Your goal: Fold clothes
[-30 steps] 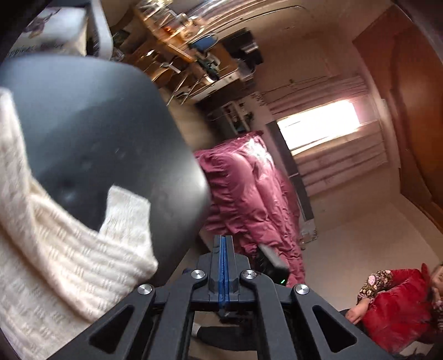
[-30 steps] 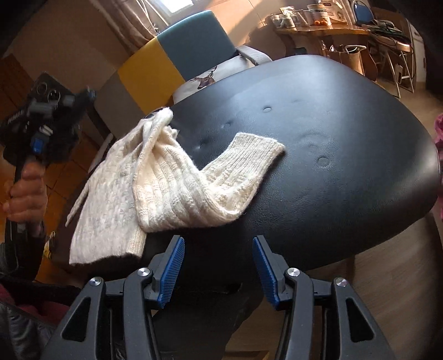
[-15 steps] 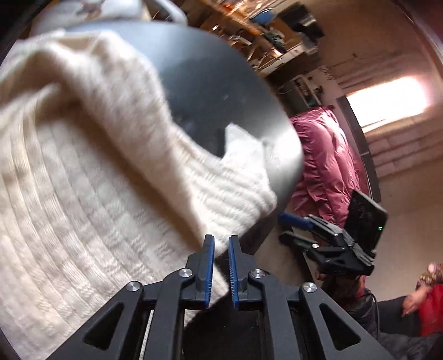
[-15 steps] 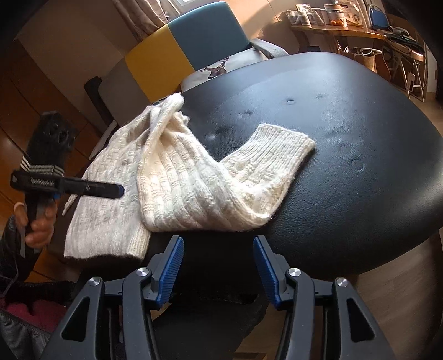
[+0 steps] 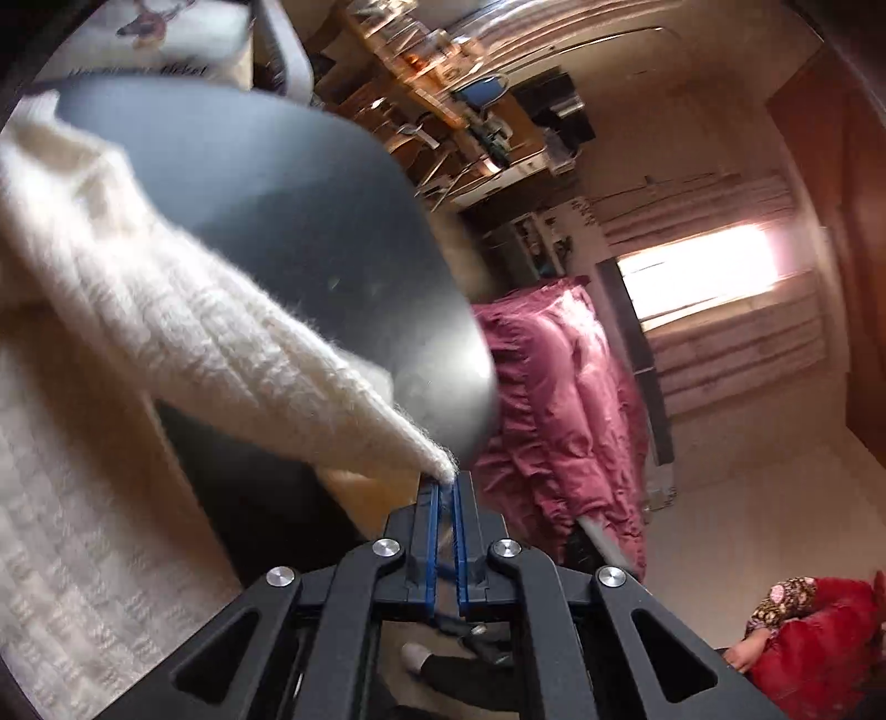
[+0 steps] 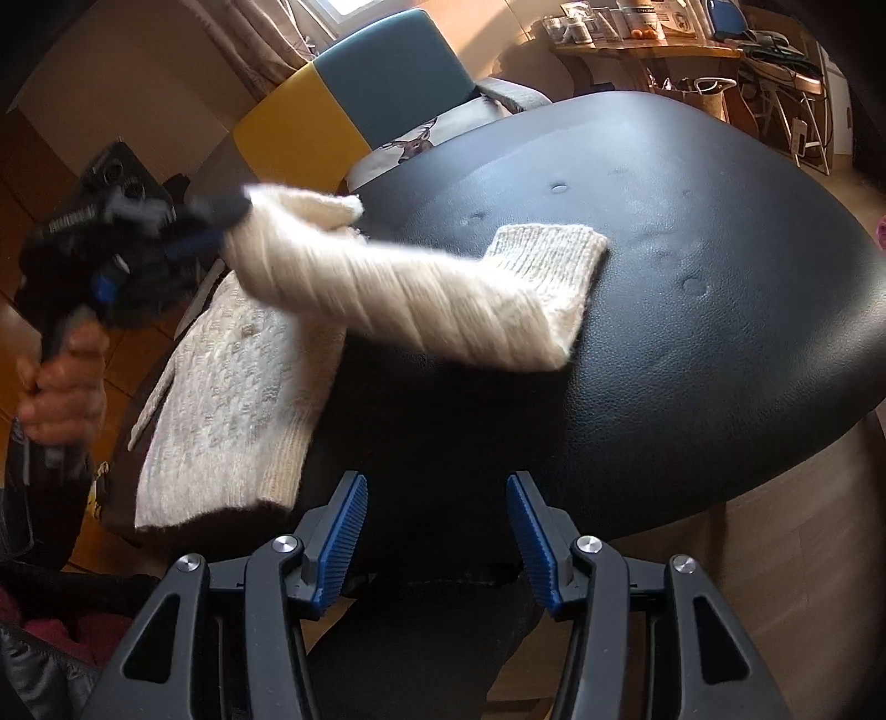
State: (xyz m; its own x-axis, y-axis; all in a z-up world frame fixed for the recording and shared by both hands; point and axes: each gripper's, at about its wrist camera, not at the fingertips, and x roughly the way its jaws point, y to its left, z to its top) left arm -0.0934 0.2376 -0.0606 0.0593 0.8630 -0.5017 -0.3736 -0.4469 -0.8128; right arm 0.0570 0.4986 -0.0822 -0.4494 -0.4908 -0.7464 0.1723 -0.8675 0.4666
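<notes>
Now, entries for this moment:

Left gripper (image 5: 446, 490): clenched on a fold of the cream sweater (image 6: 232, 387); blue pads almost together, with knit pinched at their tips. In the right wrist view it appeared at 9 o'clock (image 6: 221, 221), blurred, gripped by a hand (image 6: 63, 399).

Right gripper (image 6: 437, 531): released, jaws wide apart, nothing between them; it hung at the near edge of the black seat (image 6: 692, 360), apart from the sweater.

Sweater body: lay flat on the seat's left side, hem toward 7 o'clock, hanging slightly over the seat edge.

Sleeve (image 6: 421, 299): pulled up off the body by the left gripper, stretched from 9 o'clock toward centre; it looked blurred.

Cuff (image 6: 545, 255): ribbed, resting on the seat near centre.

Seat: black, padded, with button dimples; it filled most of the right wrist view.

Background, right wrist view: yellow and teal chair (image 6: 354, 105) at 12 o'clock; cluttered wooden desk (image 6: 648, 47) at 1 o'clock.

Background, left wrist view: pink quilt (image 5: 559, 415) at 3 o'clock; person in red (image 5: 814, 637) at 4 o'clock.
</notes>
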